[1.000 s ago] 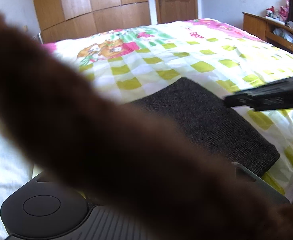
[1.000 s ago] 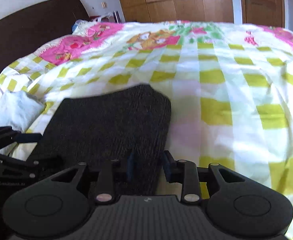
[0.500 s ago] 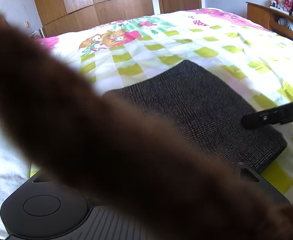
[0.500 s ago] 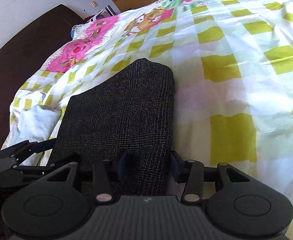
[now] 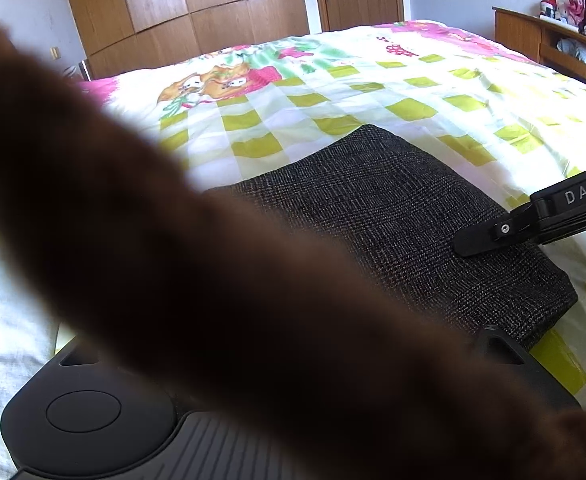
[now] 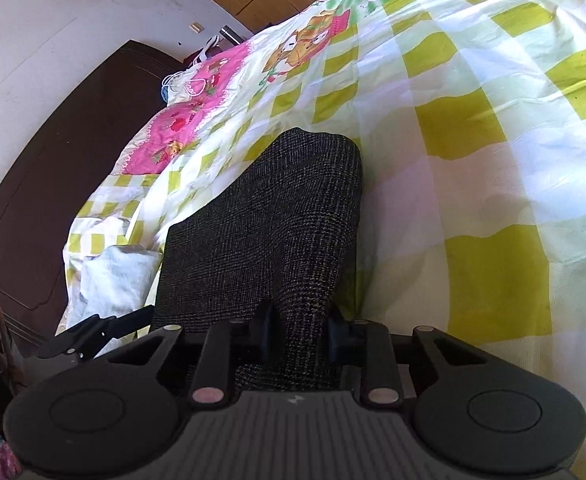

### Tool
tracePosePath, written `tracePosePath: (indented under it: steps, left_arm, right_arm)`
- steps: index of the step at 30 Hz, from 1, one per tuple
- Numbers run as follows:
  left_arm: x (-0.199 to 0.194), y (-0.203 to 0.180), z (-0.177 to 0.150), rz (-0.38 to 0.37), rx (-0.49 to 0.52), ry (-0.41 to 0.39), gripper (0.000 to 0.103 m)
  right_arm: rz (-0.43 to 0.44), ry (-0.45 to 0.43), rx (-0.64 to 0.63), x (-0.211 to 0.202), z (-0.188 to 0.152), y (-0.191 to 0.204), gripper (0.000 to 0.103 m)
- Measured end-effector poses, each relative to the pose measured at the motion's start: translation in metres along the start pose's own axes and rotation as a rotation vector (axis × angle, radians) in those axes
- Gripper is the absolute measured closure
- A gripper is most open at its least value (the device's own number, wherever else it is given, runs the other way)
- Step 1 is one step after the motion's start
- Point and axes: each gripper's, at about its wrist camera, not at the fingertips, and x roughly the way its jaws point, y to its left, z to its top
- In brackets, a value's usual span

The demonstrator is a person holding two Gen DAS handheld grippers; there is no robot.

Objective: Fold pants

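Pants (image 5: 397,220) of dark grey woven check, flecked with lighter threads, lie folded into a thick, roughly rectangular pad on the bed's bedspread (image 5: 333,92), which is white with yellow-green squares and pink cartoon patches. Going from the left of the left wrist view, a blurred brown furry band (image 5: 173,260) crosses the lens diagonally and hides the left gripper's fingers; only its black body (image 5: 85,424) shows at the bottom, so how wide it stands cannot be told. To the right of that band the folded pants show smooth top faces and a rounded far corner, with the near-right corner hanging slightly over the bedspread. Further right, the right gripper (image 5: 473,242) reaches in from the edge, its tip resting on the pants' top surface.

In the right wrist view, a white cloth (image 6: 113,280) lies at left beside the pants (image 6: 269,232). At centre, the right gripper (image 6: 299,332) has its two fingers closed in against a ridge of the fabric, pinching the near edge.
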Motion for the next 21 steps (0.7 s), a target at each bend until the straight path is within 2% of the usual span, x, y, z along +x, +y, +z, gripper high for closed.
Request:
tracePosePath:
  steps: [4,10,15,18,21]
  left_arm:
    - [-0.003,-0.006,0.003,-0.005,0.014,0.008,0.018]
    - [-0.006,-0.009,0.007,-0.039,0.008,0.001,0.018]
    - [0.001,-0.008,0.008,-0.029,0.0,0.035,0.013]
    - [0.004,-0.004,0.006,-0.038,-0.046,0.048,0.01]
    - [0.003,-0.007,0.005,-0.027,-0.038,0.046,0.009]
  right_arm:
    - [0.006,-0.033,0.01,-0.016,-0.002,0.0,0.066]
    - [-0.058,-0.006,0.002,-0.01,-0.004,-0.003,0.064]
    - [-0.093,-0.004,-0.039,-0.008,-0.008,0.001,0.056]
    - [-0.122,-0.005,-0.095,-0.006,-0.011,0.008,0.052]
    - [-0.138,-0.005,-0.124,-0.005,-0.013,0.012,0.049]
